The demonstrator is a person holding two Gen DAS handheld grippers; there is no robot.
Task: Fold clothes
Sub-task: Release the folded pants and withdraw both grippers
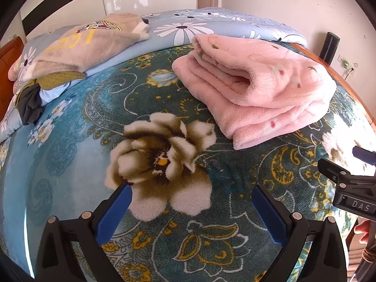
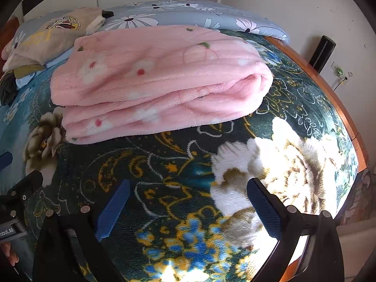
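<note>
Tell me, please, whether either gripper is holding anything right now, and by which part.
Nothing is held. The left gripper and right gripper are both open over the floral bedspread, short of the folded pink fleece garment.

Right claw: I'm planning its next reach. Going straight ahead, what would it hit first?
The open right claw points over the floral bedspread toward the folded pink blanket; that blanket's near edge likely comes first, though depth is unclear.
</note>
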